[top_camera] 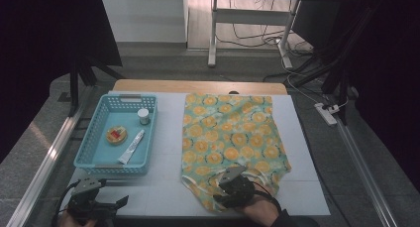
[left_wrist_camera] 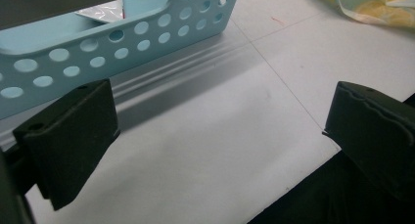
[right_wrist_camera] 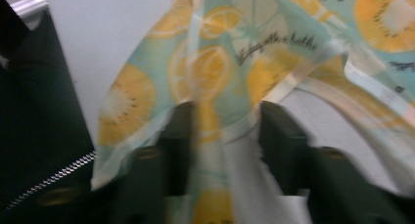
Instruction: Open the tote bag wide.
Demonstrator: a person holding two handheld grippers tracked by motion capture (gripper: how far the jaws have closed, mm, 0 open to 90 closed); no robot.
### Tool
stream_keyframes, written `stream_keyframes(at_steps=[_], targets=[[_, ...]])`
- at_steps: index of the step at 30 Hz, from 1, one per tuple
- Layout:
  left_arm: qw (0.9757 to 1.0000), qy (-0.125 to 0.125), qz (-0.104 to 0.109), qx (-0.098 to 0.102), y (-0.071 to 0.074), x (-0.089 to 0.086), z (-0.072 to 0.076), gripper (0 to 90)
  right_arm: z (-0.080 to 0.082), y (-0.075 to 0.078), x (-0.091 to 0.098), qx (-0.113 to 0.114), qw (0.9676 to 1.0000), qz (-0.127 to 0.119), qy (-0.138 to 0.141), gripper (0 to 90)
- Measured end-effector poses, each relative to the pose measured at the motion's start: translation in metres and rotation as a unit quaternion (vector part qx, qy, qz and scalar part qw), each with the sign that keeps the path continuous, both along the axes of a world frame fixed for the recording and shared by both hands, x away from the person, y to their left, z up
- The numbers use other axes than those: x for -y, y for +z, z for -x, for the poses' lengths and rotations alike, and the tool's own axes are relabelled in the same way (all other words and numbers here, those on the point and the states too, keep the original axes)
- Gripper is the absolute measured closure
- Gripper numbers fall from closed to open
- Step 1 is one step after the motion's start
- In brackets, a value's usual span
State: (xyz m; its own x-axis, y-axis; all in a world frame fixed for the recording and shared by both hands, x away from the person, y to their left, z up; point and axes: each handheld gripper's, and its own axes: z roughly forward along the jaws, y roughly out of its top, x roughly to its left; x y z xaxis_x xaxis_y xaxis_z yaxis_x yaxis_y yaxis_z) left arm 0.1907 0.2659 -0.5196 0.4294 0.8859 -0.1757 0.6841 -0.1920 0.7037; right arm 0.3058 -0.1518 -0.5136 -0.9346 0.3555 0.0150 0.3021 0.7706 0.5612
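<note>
R gripper [right_wrist_camera: 222, 121]: jaws partway closed w/ a fold of the citrus-print garment [right_wrist_camera: 274, 43] bunched between them; fabric drapes over both jaw tips, but the blur makes it impossible to tell whether the pads are actually pinching it yet. In the high view the R gripper [top_camera: 233, 185] sits on the garment's near edge, at the strappy end, w/ the person's hand behind it at the bottom of frame.

L gripper [left_wrist_camera: 222, 136]: jaws released, wide apart, nothing between them, just bare white tabletop [left_wrist_camera: 210, 150]. In the high view the L gripper [top_camera: 96, 204] rests at the near-left corner, just in front of the blue basket [top_camera: 84, 152], apart from it.

Garment [top_camera: 230, 138] lies spread flat on the white tabletop, right of centre, far edge near the wooden strip, near end rumpled around the R gripper.

Basket sits left of the garment, not touching it. Inside: small white jar [top_camera: 143, 116] at the far end, round tin w/ red lid detail [top_camera: 117, 135] mid-left, white tube [top_camera: 131, 146] lying diagonally toward the near end.
</note>
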Motion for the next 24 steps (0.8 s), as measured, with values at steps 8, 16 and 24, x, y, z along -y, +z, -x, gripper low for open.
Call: stream_keyframes(at_steps=[8,16,24], targets=[[1.0,-0.001,0.001,0.0,0.0,0.0,0.0,0.0,-0.011,0.014,0.005,0.006,0.9998,-0.02,-0.007,89.4],[1.0,0.0,0.005,0.0,0.0,-0.001,0.0,0.0,-0.041,0.035,0.005,0.056,0.9975,-0.024,-0.034,89.4],[1.0,0.001,0.007,0.0,0.0,-0.001,0.0,0.0,-0.076,0.031,0.0,0.059,0.9968,-0.007,-0.054,89.3]])
